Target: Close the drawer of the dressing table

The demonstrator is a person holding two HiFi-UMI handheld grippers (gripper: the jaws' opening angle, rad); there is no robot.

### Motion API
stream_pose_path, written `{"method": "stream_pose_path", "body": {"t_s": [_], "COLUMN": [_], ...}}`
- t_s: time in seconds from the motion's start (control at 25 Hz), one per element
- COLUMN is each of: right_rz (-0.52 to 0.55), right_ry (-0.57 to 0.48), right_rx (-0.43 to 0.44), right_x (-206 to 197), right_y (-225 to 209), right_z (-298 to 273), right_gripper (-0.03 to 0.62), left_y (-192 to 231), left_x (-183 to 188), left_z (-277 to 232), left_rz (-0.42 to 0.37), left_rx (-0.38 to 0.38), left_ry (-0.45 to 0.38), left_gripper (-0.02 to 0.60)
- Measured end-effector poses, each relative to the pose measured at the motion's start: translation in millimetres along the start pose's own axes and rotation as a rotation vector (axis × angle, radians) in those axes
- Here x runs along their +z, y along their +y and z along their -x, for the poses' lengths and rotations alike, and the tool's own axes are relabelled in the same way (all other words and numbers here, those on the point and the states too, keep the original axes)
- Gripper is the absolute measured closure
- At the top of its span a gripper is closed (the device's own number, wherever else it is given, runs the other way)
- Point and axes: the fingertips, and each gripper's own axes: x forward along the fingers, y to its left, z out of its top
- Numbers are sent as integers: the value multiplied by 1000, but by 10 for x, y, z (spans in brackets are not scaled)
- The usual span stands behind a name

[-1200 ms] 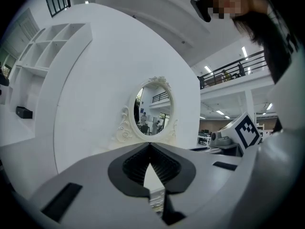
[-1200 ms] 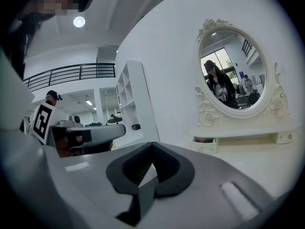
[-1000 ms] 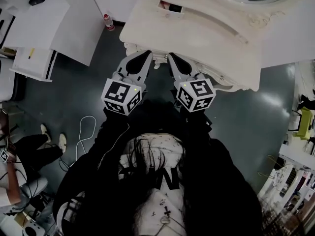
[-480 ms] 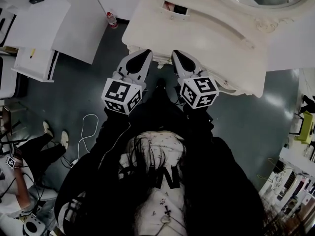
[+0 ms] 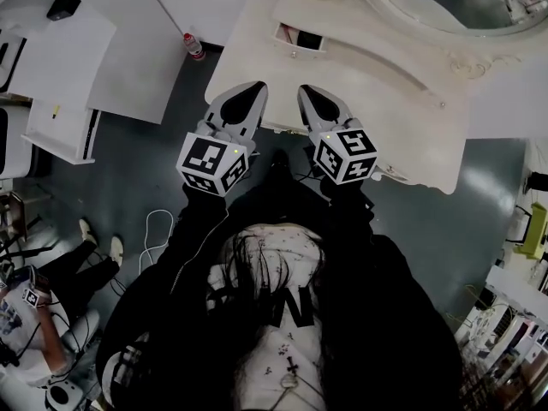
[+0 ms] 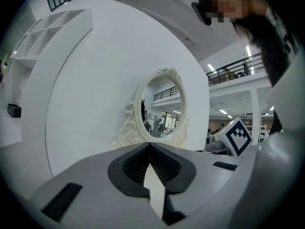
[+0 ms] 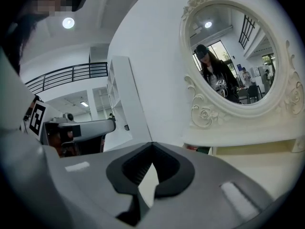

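Pictured closed and empty: left tongs (image 5: 248, 93) and right tongs (image 5: 310, 96), tips side by side over the front edge of the white dressing table (image 5: 390, 114); small drawer (image 5: 298, 38) open farther back, near the mirror (image 5: 445, 2).

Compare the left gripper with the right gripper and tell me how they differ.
The left gripper tilts toward the right gripper, which tilts back toward it, so their tips converge. The left gripper is nearer the dressing table's left front corner; the right gripper is nearer its middle. The left gripper's marker cube bears a different pattern from the right gripper's. Both are shut on nothing, tips at the table's front edge.
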Motion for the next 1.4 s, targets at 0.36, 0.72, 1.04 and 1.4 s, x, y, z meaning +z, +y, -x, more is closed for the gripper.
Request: {"method": "stream_pose_path", "body": {"t_s": [0.36,0.72,1.04,1.4], "right_rz": [-43,-54,-71,-84], "right_ry": [9,54,106,170], "right_rx": [7,35,2,-82], "right_x": [103,29,-96,-317], "right_y": [-430,-594,-737,-886], "right_z": [-316,-591,-736,-1004], "right_gripper": [586,586,586,585], "left_y": [200,348,442,715], "left_x": [86,92,112,131], "left_z": [-485,-696,-827,-1058], "left_rz": [-24,-24,-21,-24], "left_rx": [18,42,21,-56], "left_ry": [29,40,56,93], "left_gripper": [586,586,586,586]}}
